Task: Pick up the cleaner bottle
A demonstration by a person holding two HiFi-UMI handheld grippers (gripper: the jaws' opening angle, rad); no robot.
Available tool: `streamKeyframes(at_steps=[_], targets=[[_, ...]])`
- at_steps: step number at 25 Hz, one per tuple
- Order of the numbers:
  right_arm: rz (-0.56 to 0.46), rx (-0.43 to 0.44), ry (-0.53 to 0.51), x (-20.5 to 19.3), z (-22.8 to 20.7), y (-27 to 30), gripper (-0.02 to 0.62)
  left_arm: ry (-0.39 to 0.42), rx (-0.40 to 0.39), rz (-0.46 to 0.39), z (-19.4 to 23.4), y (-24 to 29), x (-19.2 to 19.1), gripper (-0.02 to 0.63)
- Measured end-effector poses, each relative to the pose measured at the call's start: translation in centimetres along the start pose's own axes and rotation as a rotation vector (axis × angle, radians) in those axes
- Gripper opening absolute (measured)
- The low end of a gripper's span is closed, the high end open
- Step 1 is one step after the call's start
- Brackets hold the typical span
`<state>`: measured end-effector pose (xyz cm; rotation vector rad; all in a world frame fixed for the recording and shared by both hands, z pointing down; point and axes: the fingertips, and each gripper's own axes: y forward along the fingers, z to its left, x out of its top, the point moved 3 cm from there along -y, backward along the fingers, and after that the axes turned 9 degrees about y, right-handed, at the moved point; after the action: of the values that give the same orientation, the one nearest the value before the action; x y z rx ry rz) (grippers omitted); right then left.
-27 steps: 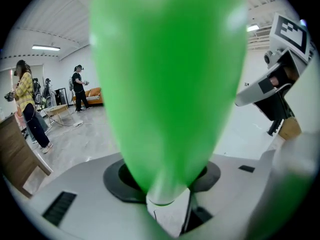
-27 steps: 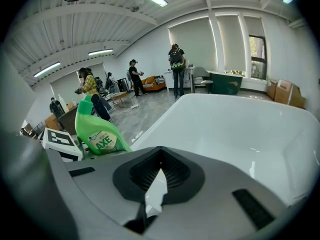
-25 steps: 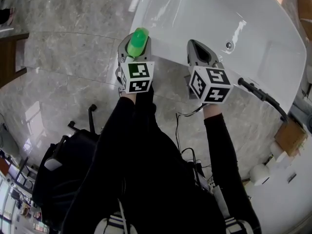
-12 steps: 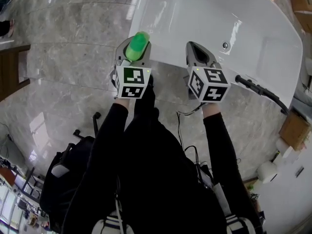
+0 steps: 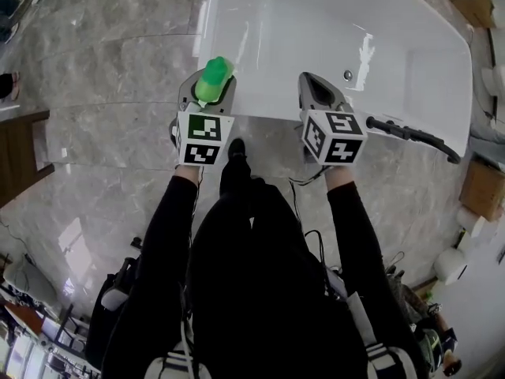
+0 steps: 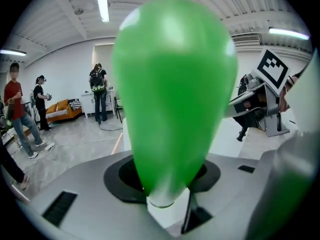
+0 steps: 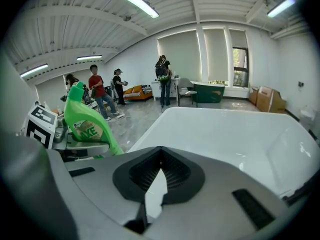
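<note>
Now, cleaner bottle (image 5: 211, 80) in left claw (image 5: 207, 93), beside tub (image 5: 316, 38).

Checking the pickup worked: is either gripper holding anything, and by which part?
The left gripper clamps the green cleaner bottle across its body, below the label as far as the right gripper view shows. The right gripper holds nothing.

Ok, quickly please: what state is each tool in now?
Left tool: closed on the green cleaner bottle.
Right tool: closed, empty.
</note>
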<state>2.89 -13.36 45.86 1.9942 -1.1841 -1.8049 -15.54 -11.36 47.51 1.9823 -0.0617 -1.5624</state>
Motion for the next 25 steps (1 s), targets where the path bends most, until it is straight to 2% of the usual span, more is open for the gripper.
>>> streamKeyframes(at_steps=[13, 25], targets=[[-0.065, -0.074, 0.009, 2.7, -2.2, -2.4, 0.002, 0.033, -0.068, -0.069, -0.5, 1.7, 5.3, 0.192], [-0.101, -0.077, 0.003, 4.6, -3.8, -2.8, 0.002, 0.049, -0.061, -0.092, -0.5, 2.9, 8.5, 0.192]])
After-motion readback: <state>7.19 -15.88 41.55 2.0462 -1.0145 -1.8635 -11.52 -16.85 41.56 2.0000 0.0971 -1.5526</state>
